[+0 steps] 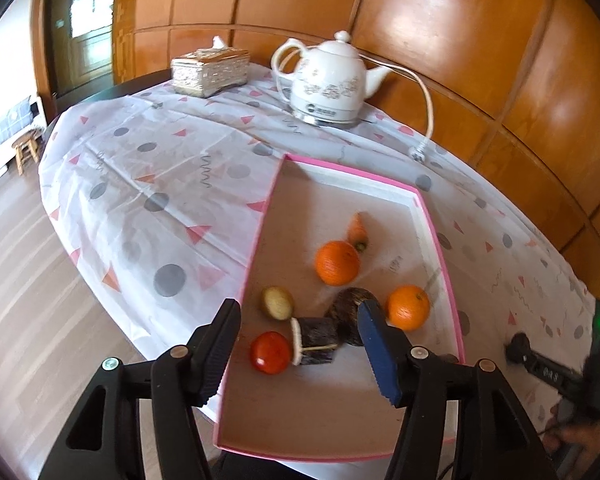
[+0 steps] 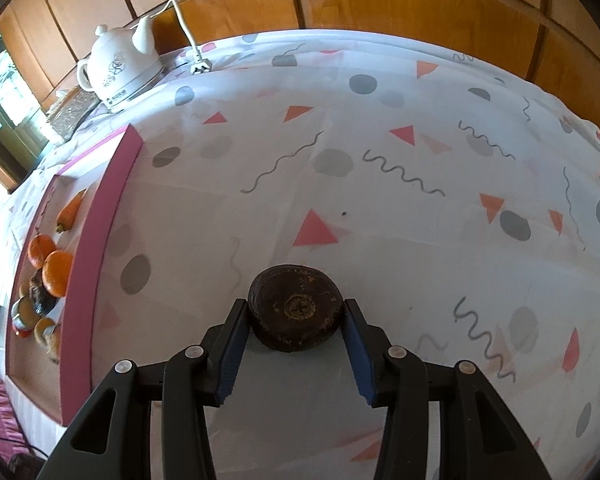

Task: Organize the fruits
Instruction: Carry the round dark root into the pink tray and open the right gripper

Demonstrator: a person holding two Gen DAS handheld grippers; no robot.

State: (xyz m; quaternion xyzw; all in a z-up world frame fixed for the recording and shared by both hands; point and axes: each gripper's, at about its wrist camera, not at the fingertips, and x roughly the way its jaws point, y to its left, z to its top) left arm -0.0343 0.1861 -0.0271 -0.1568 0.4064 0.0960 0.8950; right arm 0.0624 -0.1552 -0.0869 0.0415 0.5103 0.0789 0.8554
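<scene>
Fruits lie gathered in the pink-rimmed box [image 1: 440, 240] on the patterned tablecloth [image 1: 140, 184] — two oranges, one [image 1: 337, 263] nearer the far wall and one [image 1: 407, 307] by the right-hand rim; a red tomato-like piece [image 1: 271, 352] toward the near end; a small yellowish fruit [image 1: 278, 302], perhaps a kiwi half, beside the left rim; a carrot [image 1: 357, 229] farther back, blurred; and a dark brown round thing [image 1: 350, 312] in the middle with a short dark block [image 1: 316, 340] lying against it. The left gripper [image 1: 300, 344] hangs over that near cluster with its jaws apart, nothing pressed between the pads; the block and the tomato-like piece sit in the gap below, clear of both fingers.

Out on the open cloth, well to the right of the box, the right gripper [image 2: 296, 322] is closed on a dark brown disc-shaped fruit [image 2: 296, 308]; both blue pads press its sides, though whether it rests on the cloth or is lifted I cannot tell from this angle. From the right wrist view the box wall [image 2: 96, 248] shows as a pink band along the left.

At the back of the table stand a white teapot-style kettle [image 1: 328, 80] with its cord and plug [image 1: 418, 152] trailing toward the box, and a tissue box [image 1: 210, 70] beside it; wood panelling [image 1: 460, 40] runs behind.
</scene>
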